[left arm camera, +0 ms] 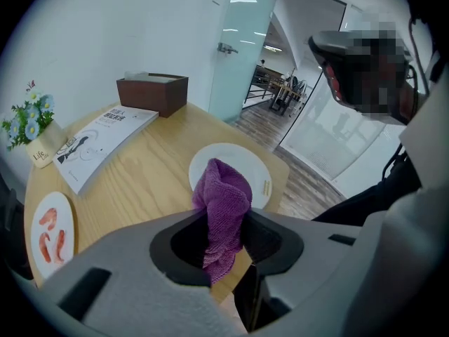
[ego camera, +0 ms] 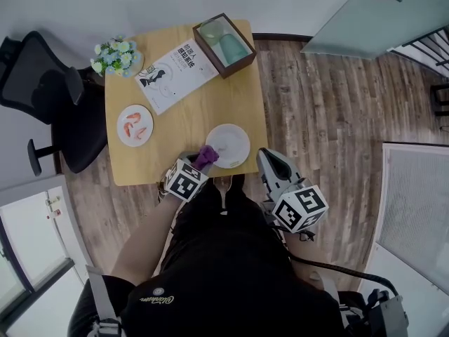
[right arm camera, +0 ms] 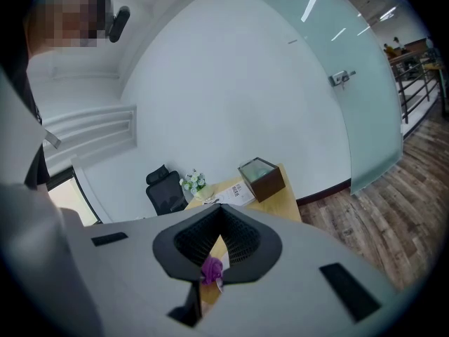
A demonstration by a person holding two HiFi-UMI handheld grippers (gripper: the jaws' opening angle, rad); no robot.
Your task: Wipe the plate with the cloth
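The white plate (ego camera: 228,144) sat by the near edge of the table (ego camera: 182,111), close to the near right corner, within easy reach of where I stood. The purple cloth (ego camera: 206,156) hung bunched in my left gripper (ego camera: 191,174), whose fingers were clamped on its middle so that a thick fold stuck out ahead as a wiping pad. That fold hovered at the plate's near left rim, and I could not tell whether it touched the plate. As I judged it, the wipe itself had not yet begun.

My right gripper (ego camera: 272,163) waited off the near right corner, out over the floor. Its fingers were closed tip to tip on nothing, and it was free to steady the plate if needed.

Along the left edge lay a second plate (ego camera: 135,125) bearing shrimp. A book (ego camera: 175,72) rested toward the far edge, a brown tissue box (ego camera: 224,44) stood at the far right corner and a small pot of flowers (ego camera: 116,55) at the far left corner. All were well clear of the work.

The table was pale, smooth wood. It stood against a white wall, with a black office chair (ego camera: 42,90) to its left, wood-plank flooring (ego camera: 330,118) to its right and a frosted glass door (ego camera: 372,12) beyond.
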